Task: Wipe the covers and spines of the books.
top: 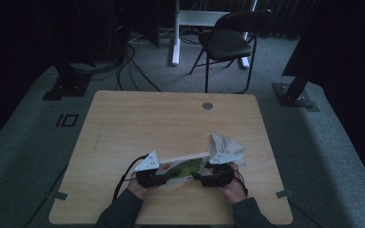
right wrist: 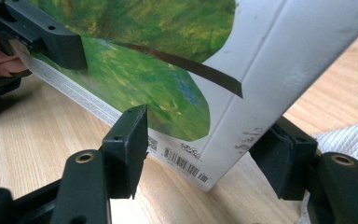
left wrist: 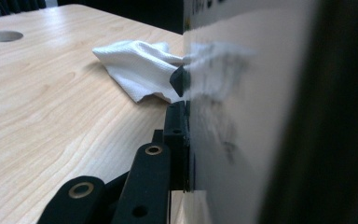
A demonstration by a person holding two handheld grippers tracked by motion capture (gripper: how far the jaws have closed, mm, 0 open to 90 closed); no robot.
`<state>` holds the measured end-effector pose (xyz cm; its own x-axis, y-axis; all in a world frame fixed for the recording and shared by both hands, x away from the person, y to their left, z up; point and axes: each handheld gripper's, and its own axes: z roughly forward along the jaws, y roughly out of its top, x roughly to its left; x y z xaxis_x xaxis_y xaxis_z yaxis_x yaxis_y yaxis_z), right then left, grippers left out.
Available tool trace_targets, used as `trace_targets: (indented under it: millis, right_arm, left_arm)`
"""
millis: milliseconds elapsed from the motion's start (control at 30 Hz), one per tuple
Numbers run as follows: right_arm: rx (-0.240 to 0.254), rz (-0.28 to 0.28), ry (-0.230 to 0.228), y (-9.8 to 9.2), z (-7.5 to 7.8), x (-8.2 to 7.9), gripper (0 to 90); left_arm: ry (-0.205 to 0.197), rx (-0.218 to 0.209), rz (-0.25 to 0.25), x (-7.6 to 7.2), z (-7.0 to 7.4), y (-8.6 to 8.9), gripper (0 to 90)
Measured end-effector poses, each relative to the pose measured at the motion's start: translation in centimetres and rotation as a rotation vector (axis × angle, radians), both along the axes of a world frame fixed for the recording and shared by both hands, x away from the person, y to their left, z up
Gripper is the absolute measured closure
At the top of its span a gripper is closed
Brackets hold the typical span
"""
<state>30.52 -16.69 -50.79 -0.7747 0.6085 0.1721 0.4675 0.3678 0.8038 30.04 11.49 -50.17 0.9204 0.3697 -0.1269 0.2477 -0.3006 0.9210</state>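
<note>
A white book (top: 183, 167) with a green leaf picture (right wrist: 168, 70) stands tilted on its edge over the table's near side, held up between both hands. My left gripper (top: 159, 173) is shut on its left end. In the left gripper view one black pad (left wrist: 179, 81) presses flat on the cover (left wrist: 242, 116), and the other jaw is hidden behind the book. My right gripper (right wrist: 205, 140) straddles the book's lower corner and spine, with its pads (right wrist: 130, 135) close on either side and not visibly clamping. A crumpled white cloth (top: 225, 145) lies just beyond the right gripper (top: 208, 172).
The wooden table (top: 147, 118) has a round cable hole (top: 207, 105) near its far edge. A black folding chair (top: 230, 38) and a white desk leg stand on the carpet beyond. The cloth (left wrist: 137, 67) lies close behind the book's far end.
</note>
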Motion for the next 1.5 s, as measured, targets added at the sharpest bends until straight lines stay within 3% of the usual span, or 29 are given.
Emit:
trace_targets:
  millis: [300,533,933,1233,1500]
  right_arm:
    - [0.006,-0.042,-0.037,-0.4,0.7,-0.1,36.5]
    - [-0.004,-0.086,-0.079,-1.0,1.7,-0.1,28.1]
    - [-0.101,-0.172,-0.172,-0.9,3.0,0.7,17.6]
    - [-0.155,-0.275,-0.158,-2.4,2.3,1.8,11.6]
    - [-0.225,-0.357,-0.128,-2.9,1.0,3.2,12.8]
  left_arm:
    - [-0.006,0.01,0.018,-0.4,0.4,0.5,78.0]
    - [-0.037,0.022,0.052,-0.8,1.0,1.2,78.0]
    - [-0.09,0.09,0.12,-1.1,1.0,1.4,77.9]
    - [-0.112,0.102,0.155,-1.0,1.1,1.8,77.9]
    - [-0.126,0.116,0.169,-1.0,1.1,1.8,77.9]
